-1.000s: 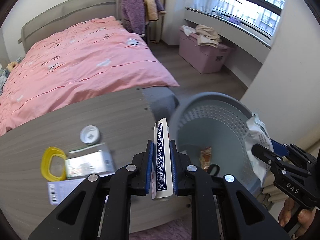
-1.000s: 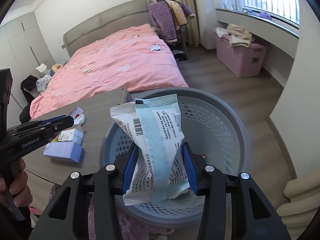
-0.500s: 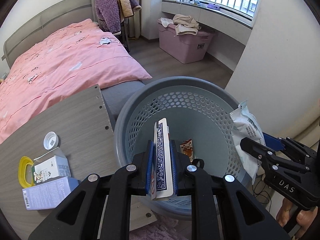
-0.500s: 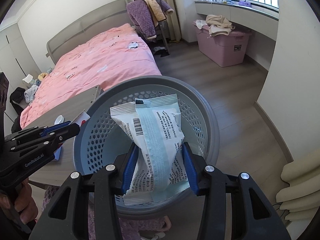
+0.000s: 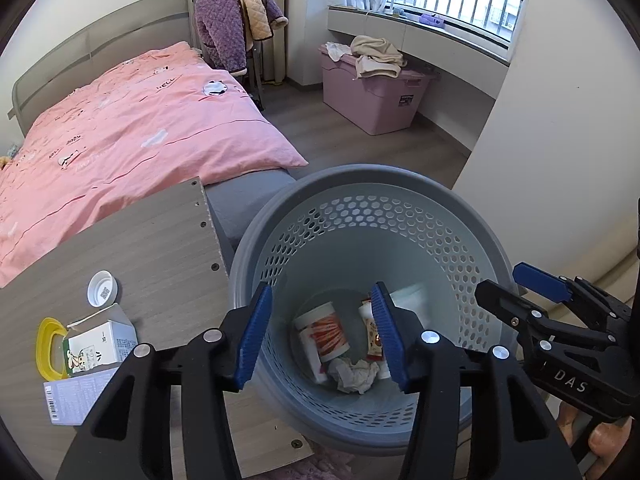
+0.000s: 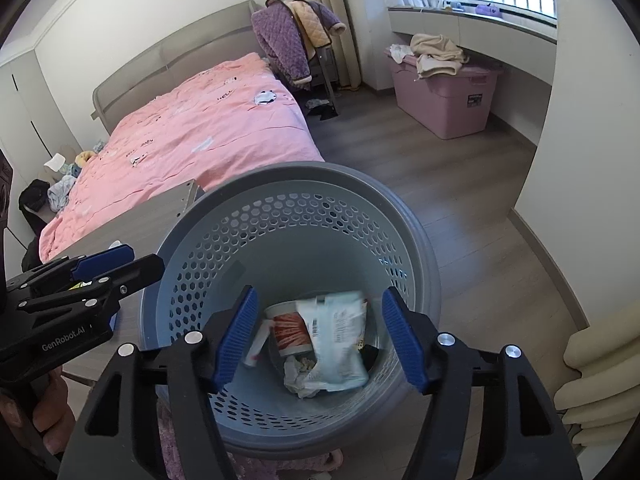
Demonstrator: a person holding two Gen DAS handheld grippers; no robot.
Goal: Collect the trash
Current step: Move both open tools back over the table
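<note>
Both grippers' fingers (image 5: 256,334) apart over basket (image 5: 472,208) beside grey table (image 5: 152,240), pink bed (image 5: 132,128).

the basket (image 6: 404,240) mouth at frame centre lies unblocked; litter covers only its floor. table (image 5: 160,240) edge crowds its left rim, wall (image 5: 560,140) hems the right.

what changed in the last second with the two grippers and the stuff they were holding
Both let go: the left gripper opened and dropped its blue-patterned card pack, the right gripper opened and its white wrapper now lies in the basket. The milk carton, white cap and yellow lid stayed on the table.
</note>
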